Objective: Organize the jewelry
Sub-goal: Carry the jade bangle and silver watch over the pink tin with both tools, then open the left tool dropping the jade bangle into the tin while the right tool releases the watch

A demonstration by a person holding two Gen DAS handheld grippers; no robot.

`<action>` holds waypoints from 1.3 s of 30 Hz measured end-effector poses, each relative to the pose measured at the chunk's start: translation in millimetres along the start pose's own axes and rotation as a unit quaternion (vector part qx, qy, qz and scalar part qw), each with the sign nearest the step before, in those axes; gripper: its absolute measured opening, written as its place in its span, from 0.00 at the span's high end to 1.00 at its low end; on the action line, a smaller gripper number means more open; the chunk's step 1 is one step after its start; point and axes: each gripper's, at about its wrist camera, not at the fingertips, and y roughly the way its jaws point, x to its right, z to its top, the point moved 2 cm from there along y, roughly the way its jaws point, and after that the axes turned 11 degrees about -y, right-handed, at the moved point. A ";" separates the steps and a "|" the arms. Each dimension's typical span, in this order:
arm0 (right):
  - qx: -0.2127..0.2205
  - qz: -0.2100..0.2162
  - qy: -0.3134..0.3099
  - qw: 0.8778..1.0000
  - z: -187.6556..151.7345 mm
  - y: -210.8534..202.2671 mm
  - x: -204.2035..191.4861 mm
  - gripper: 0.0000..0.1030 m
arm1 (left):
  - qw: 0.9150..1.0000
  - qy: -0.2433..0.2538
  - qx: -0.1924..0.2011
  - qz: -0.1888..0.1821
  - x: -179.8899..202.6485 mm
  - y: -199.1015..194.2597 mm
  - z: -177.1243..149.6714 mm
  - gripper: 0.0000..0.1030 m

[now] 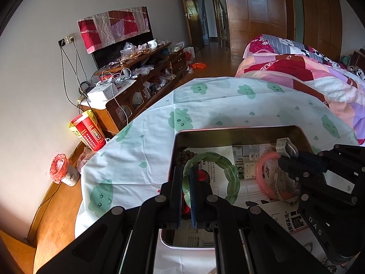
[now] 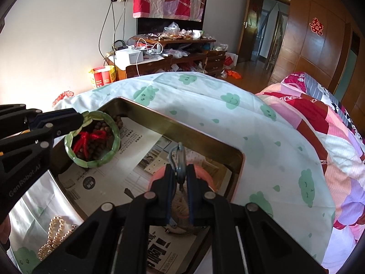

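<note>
A metal tray (image 1: 237, 130) (image 2: 189, 129) lined with newspaper sits on the table. My left gripper (image 1: 186, 171) (image 2: 81, 119) is shut on a green jade bracelet (image 1: 230, 173) (image 2: 114, 153), held inside the tray over brown wooden beads (image 2: 100, 145) with a red tassel (image 2: 91, 138). My right gripper (image 2: 181, 171) (image 1: 285, 159) is shut on a silver mesh watch (image 2: 180, 162) (image 1: 285, 147), over a pink bangle (image 1: 262, 178) (image 2: 203, 171) in the tray's right part.
A pearl necklace (image 2: 53, 235) lies on the green-cloud tablecloth (image 1: 141, 150) (image 2: 251, 125) left of the tray. A bed with a patchwork quilt (image 1: 308, 73) is on the right. A cluttered wooden cabinet (image 1: 141, 86) stands along the far wall.
</note>
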 end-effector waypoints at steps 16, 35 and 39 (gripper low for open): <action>-0.003 -0.003 -0.001 1.000 -2.9 1.2 3.6 0.87 | 1.000 0.006 0.011 0.003 4.1 -3.4 3.0 0.90; 0.022 -0.017 -0.013 1.000 -17.4 -29.8 -6.3 0.40 | 0.999 0.000 0.050 0.023 -3.9 -32.2 -8.4 0.18; 0.023 -0.019 -0.015 0.999 -18.4 -31.2 -8.3 0.37 | 0.999 -0.005 0.045 0.024 -7.4 -31.8 -13.2 0.18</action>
